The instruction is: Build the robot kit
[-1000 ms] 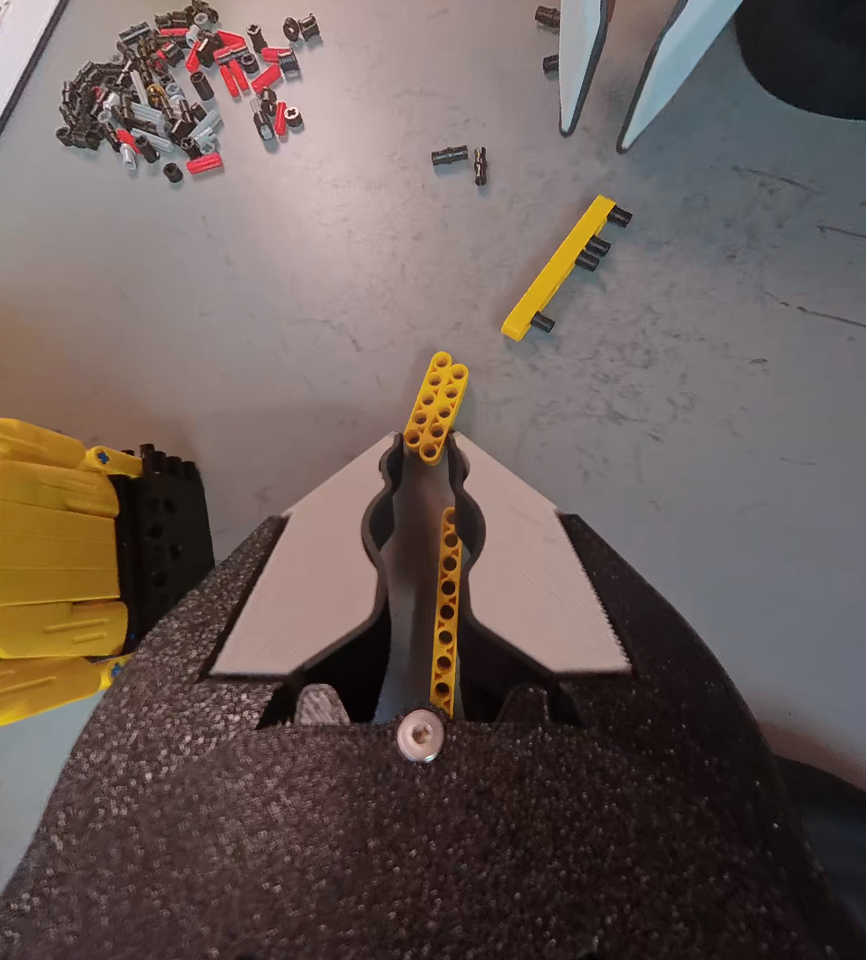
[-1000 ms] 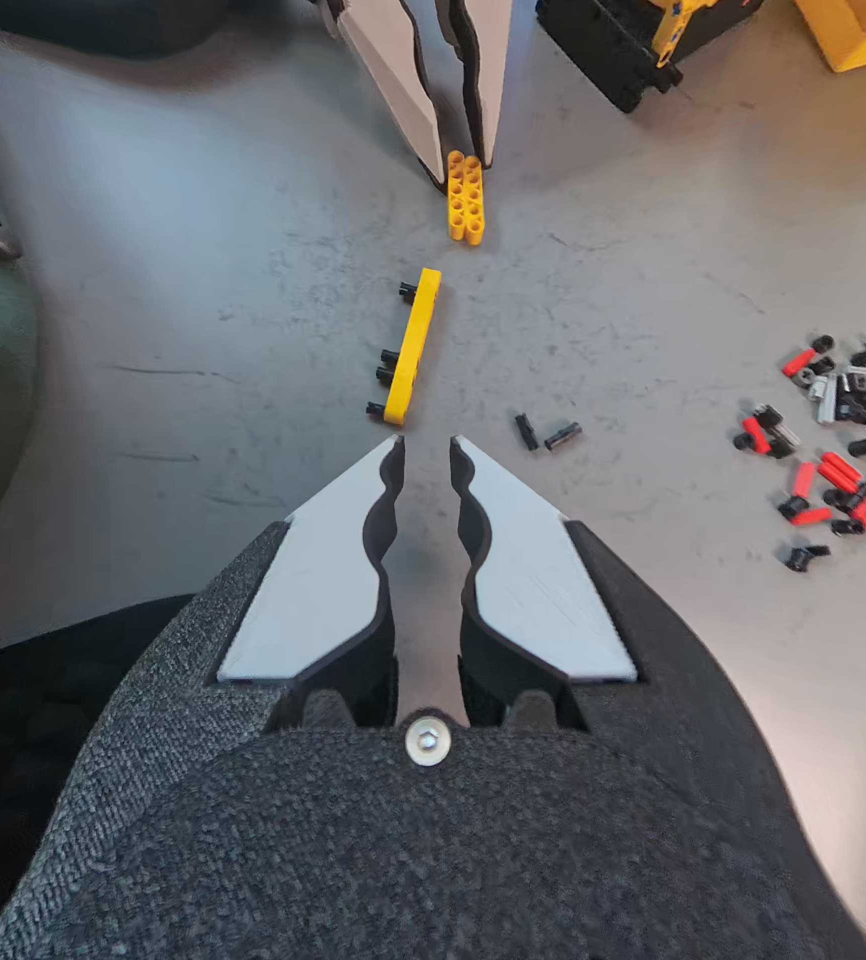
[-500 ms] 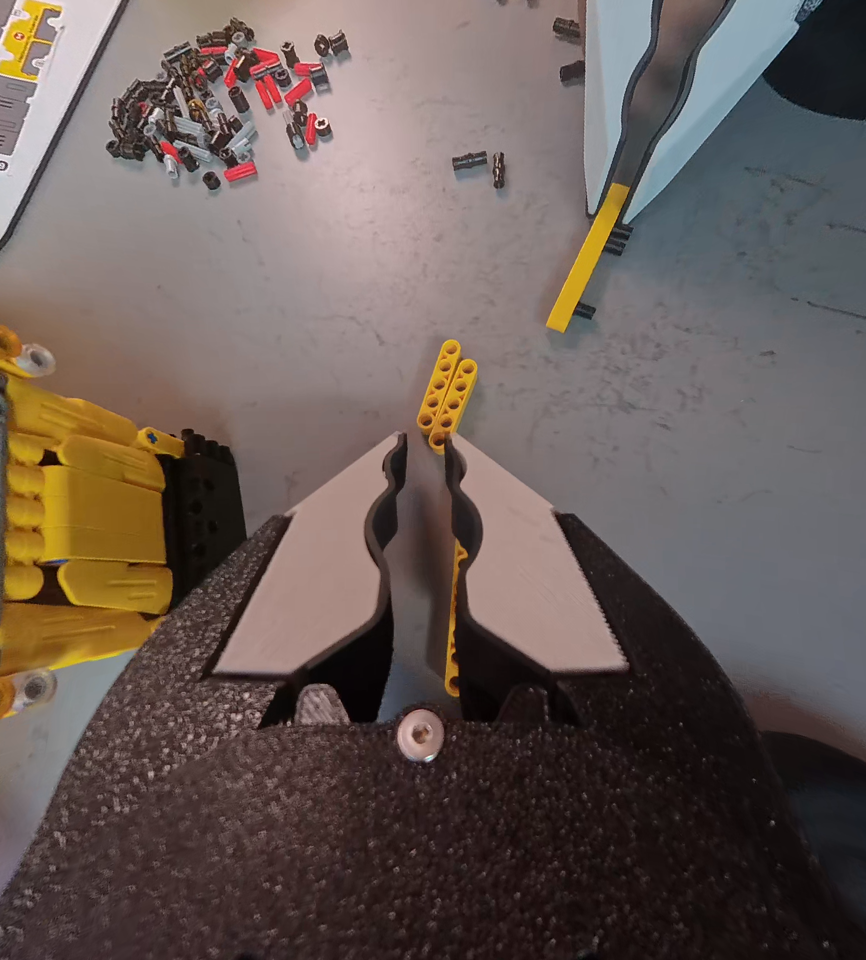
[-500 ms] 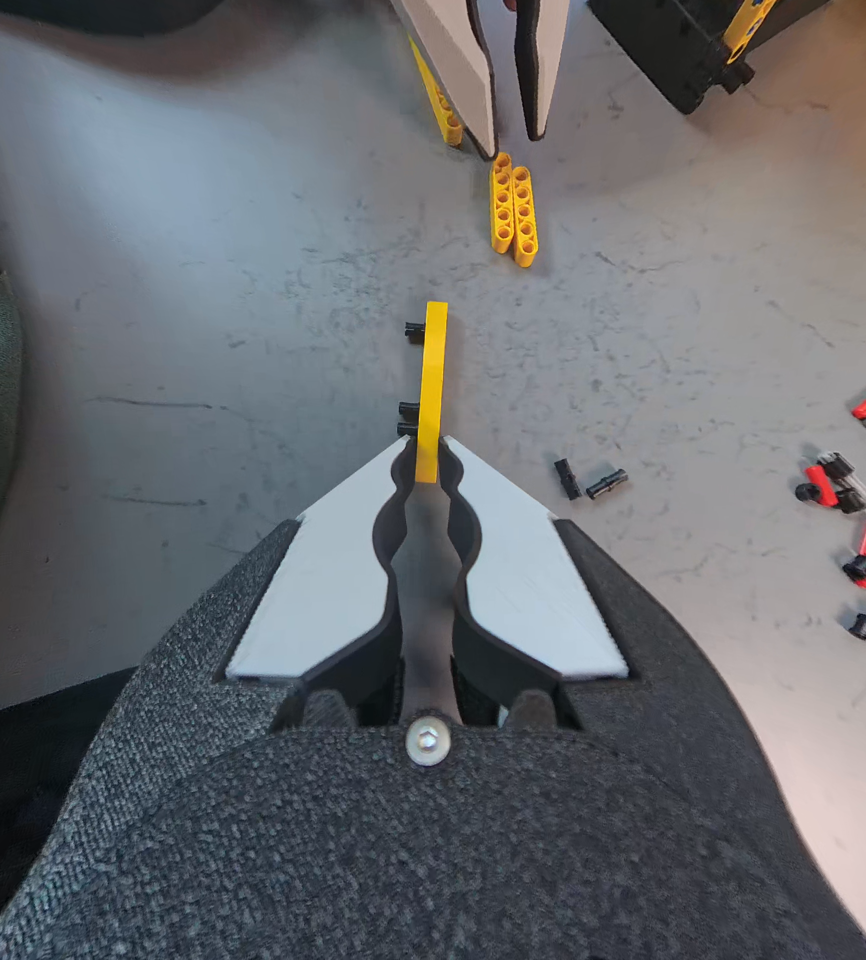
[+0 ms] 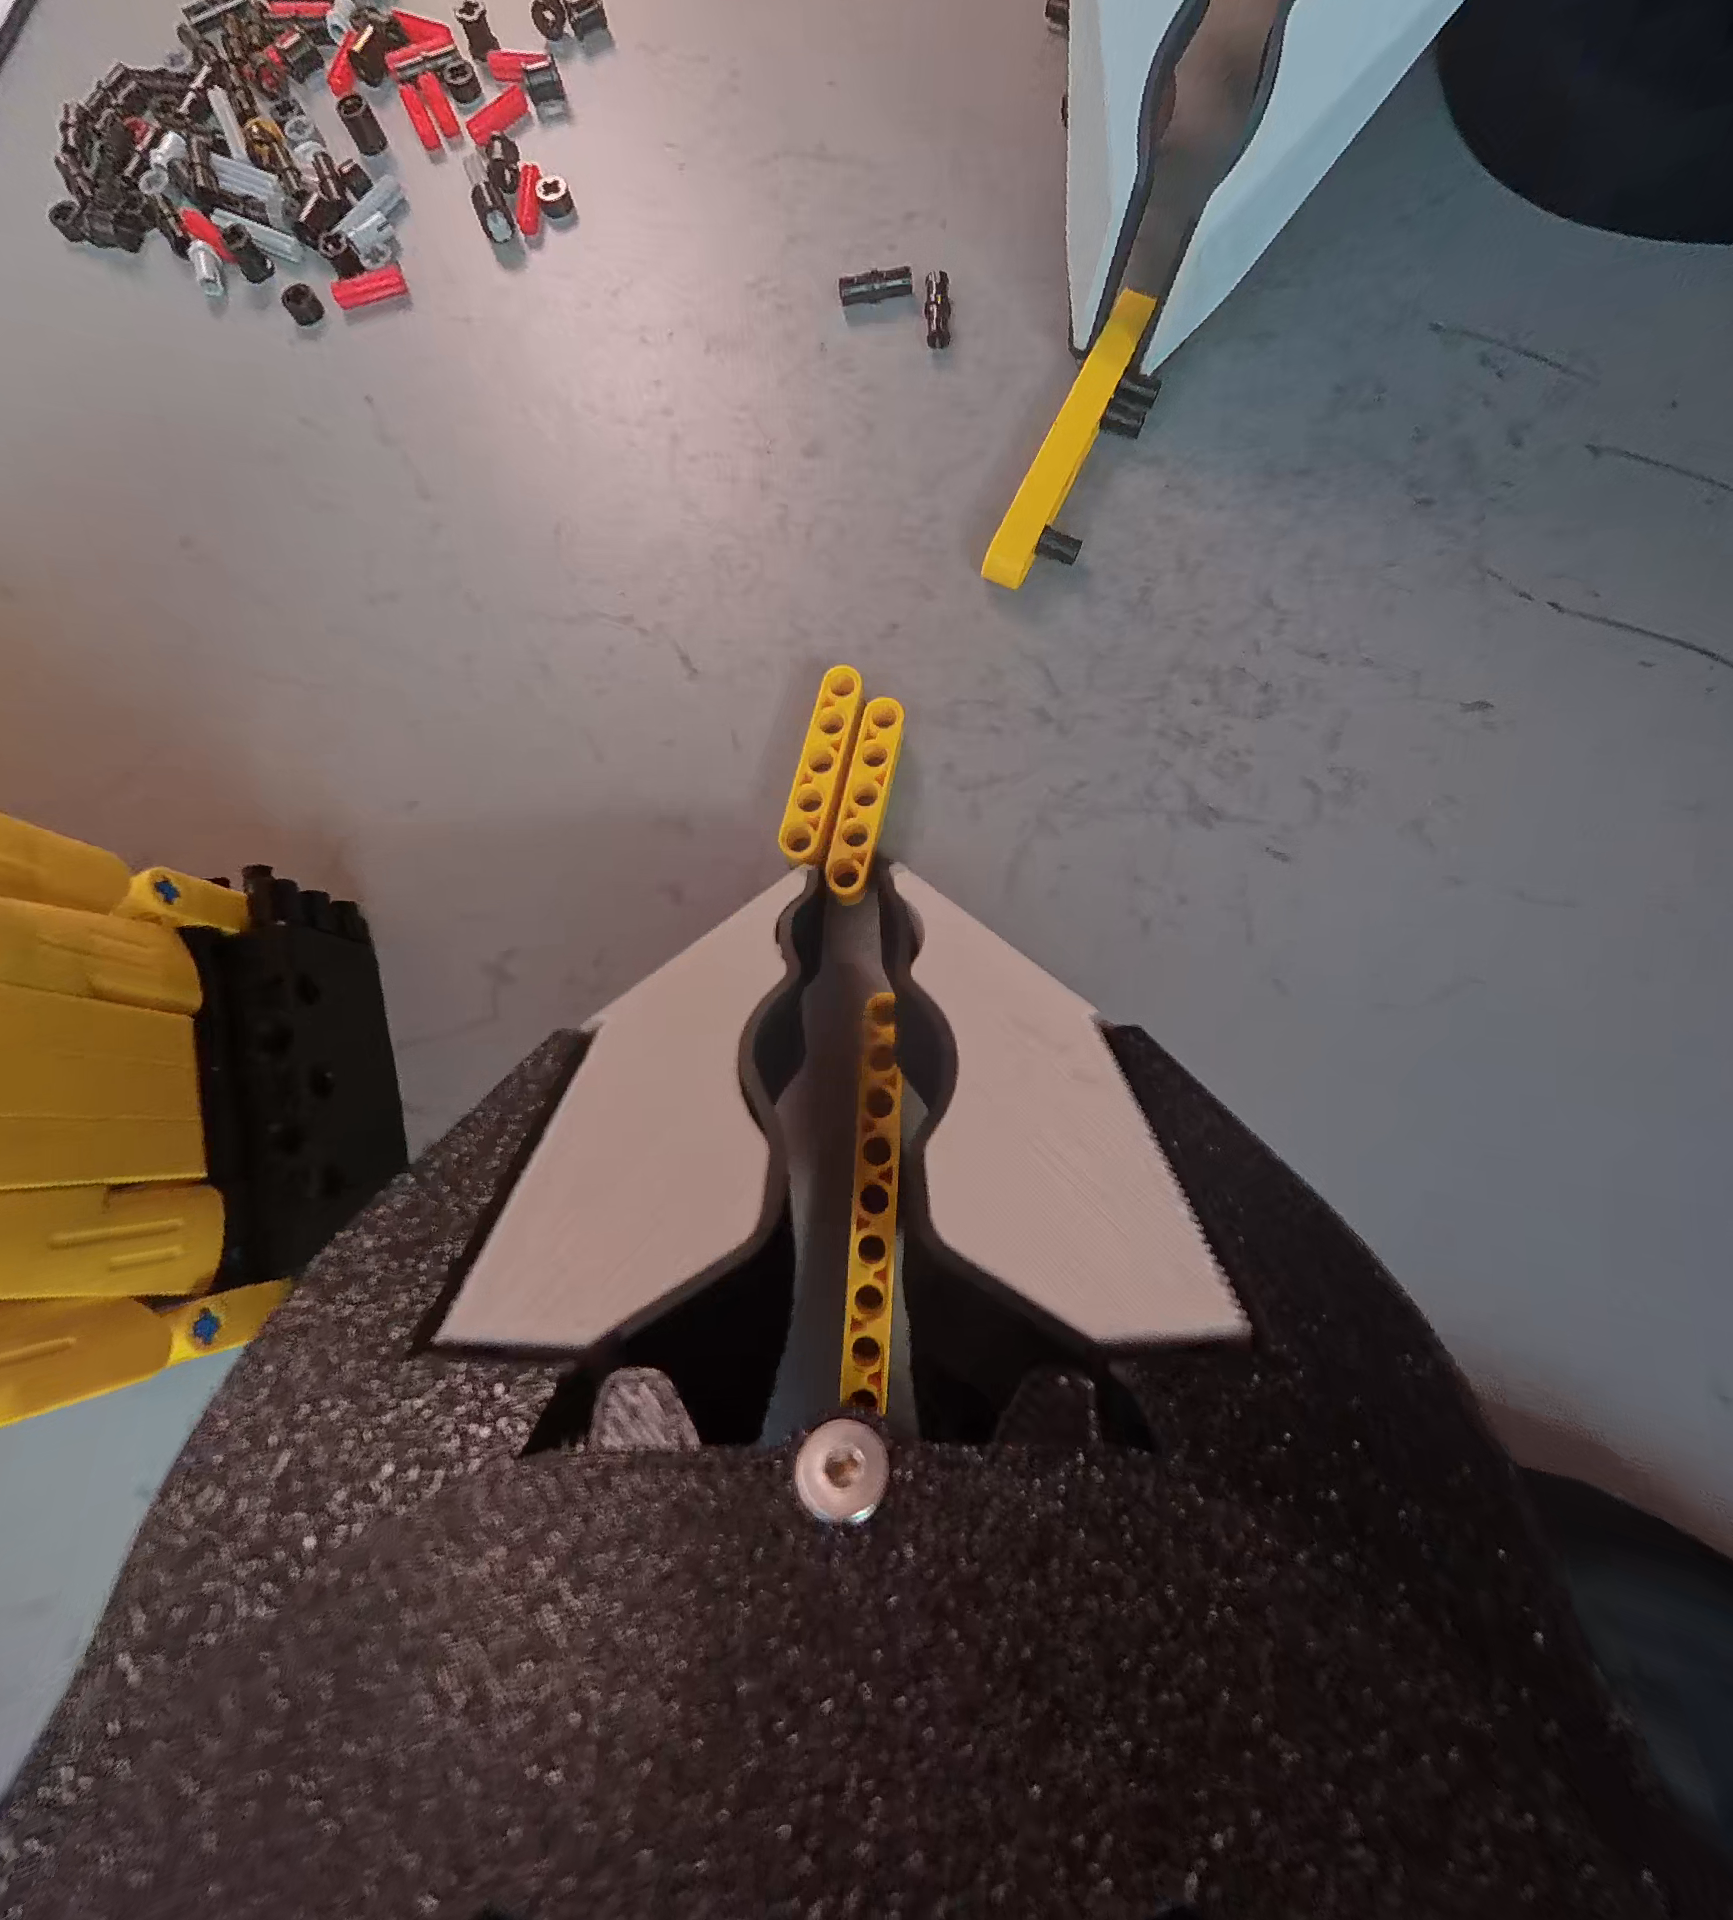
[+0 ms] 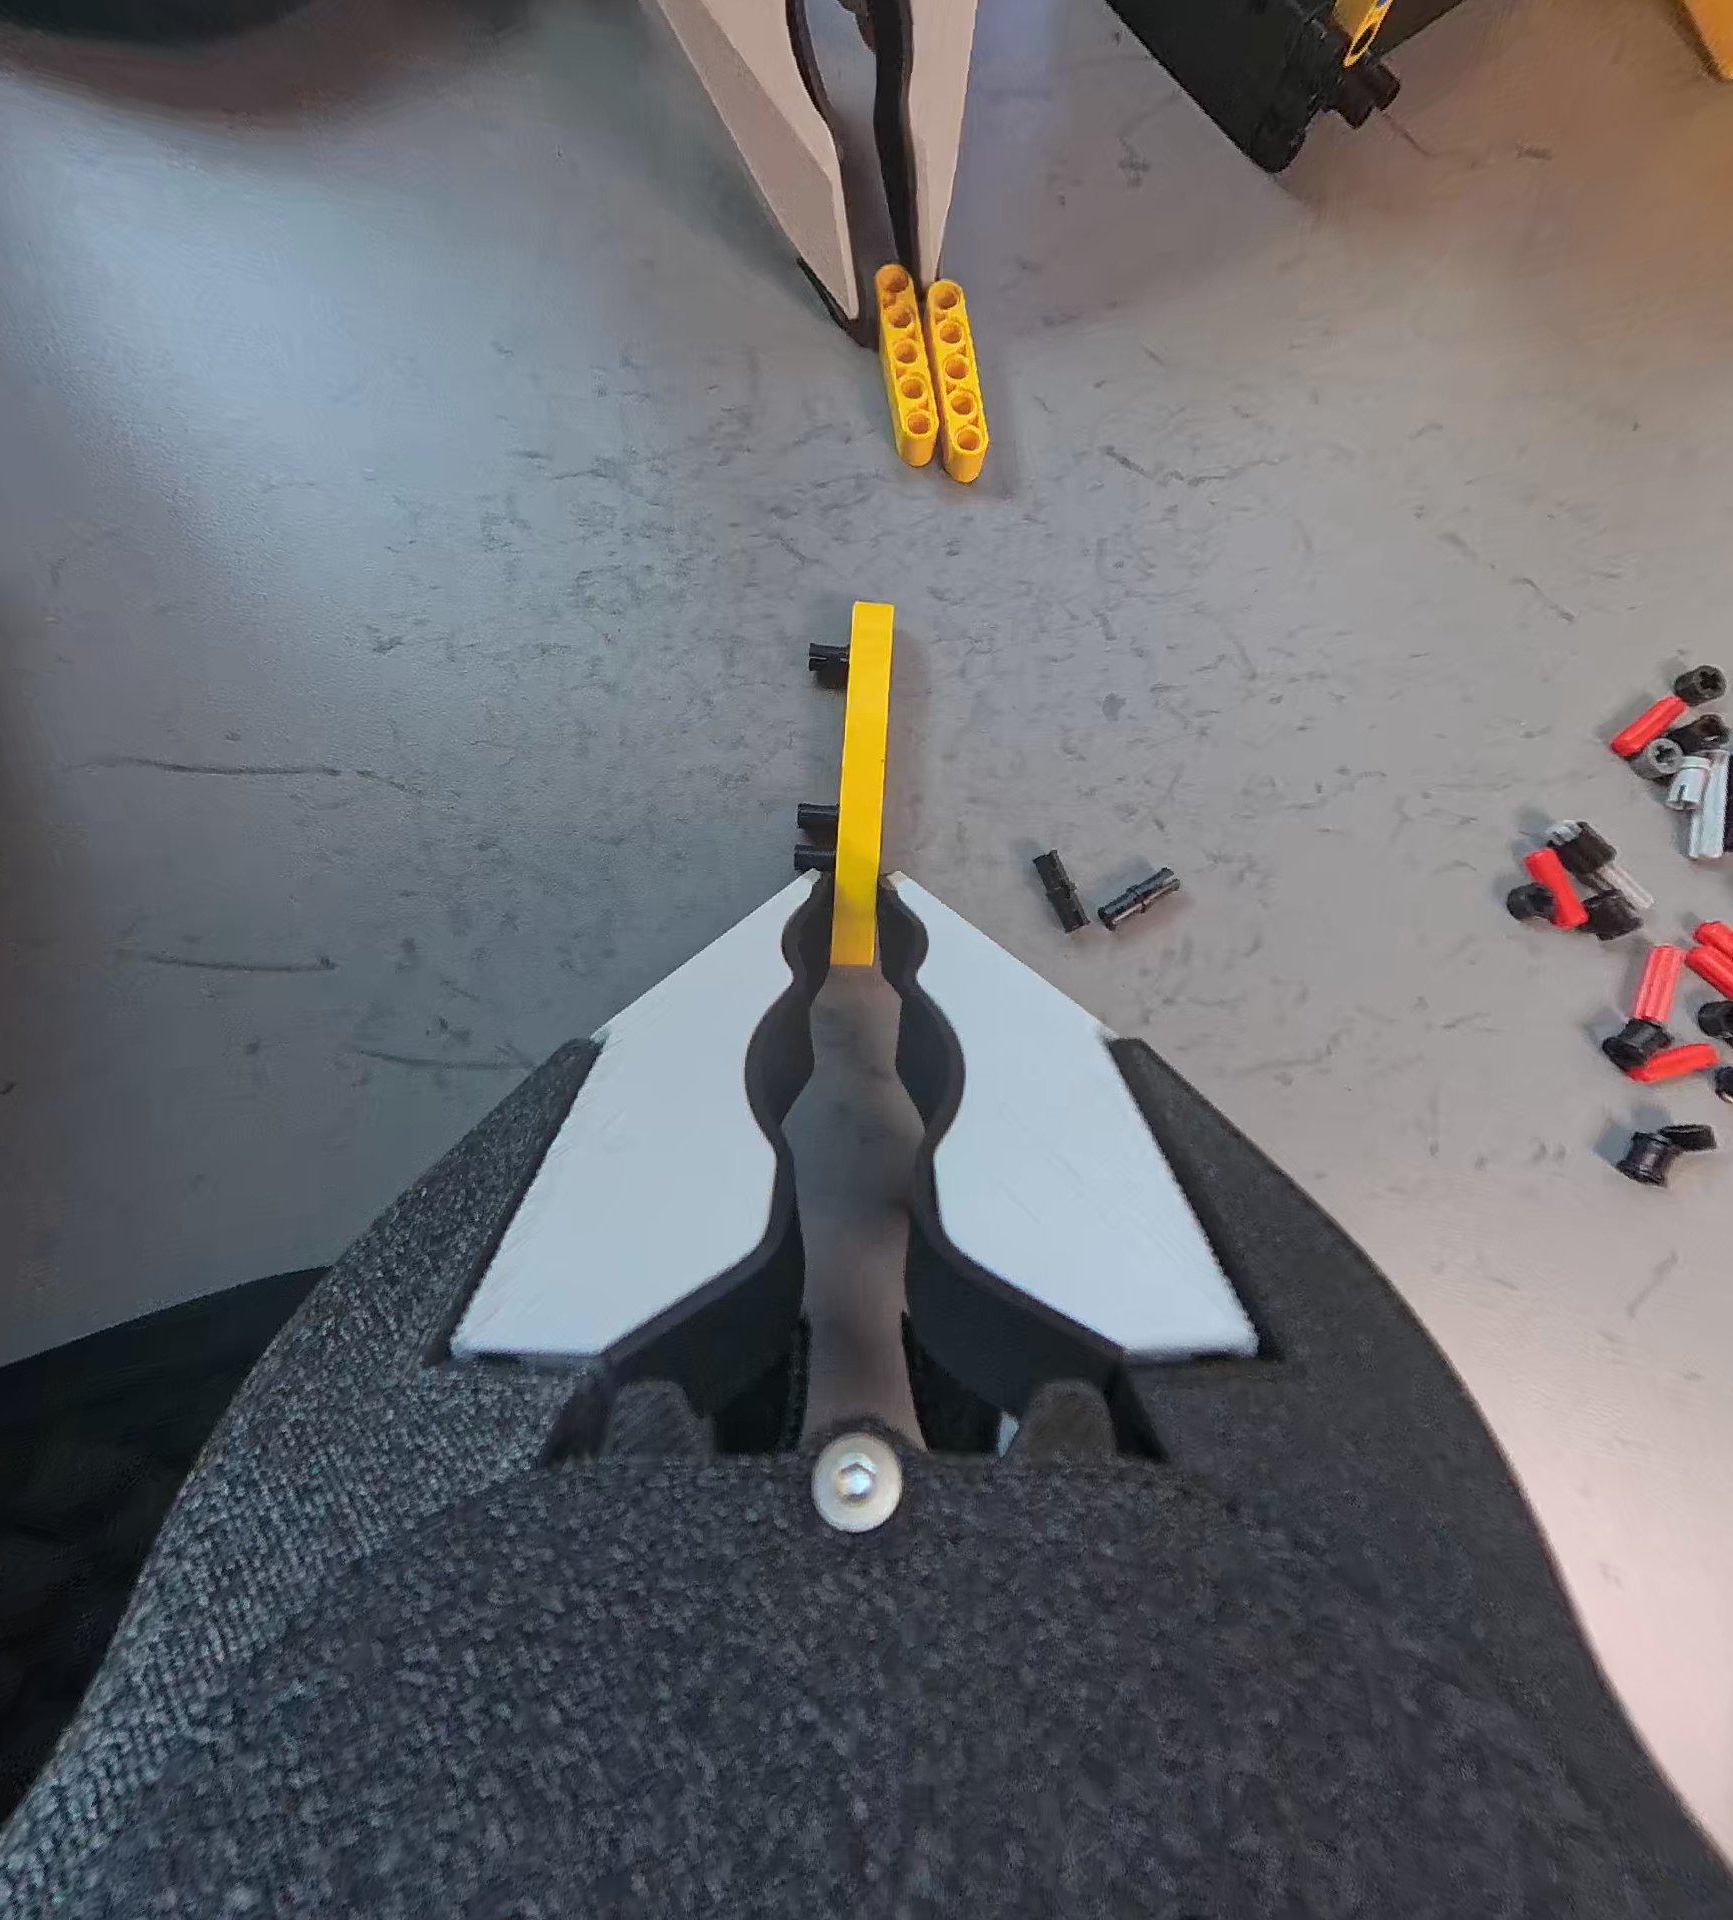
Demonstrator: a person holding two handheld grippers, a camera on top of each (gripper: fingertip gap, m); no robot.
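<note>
Right wrist view: right tongs [image 6: 849,883] point down at the grey table [image 6: 322,623], clamped on the near end of a yellow beam [image 6: 864,769] standing on edge, black pins sticking out its left side. Left tongs [image 5: 846,878] reach in from the opposite side, tips close together around the end of two short yellow beams [image 5: 843,779] lying side by side; whether they grip, I cannot tell. Loose pins [image 6: 1724,883] lie right, a yellow-black model [image 5: 114,1122] beside the left tongs

Loose pins [image 6: 1106,902] beside bare tabletop [image 6: 426,623]
</note>
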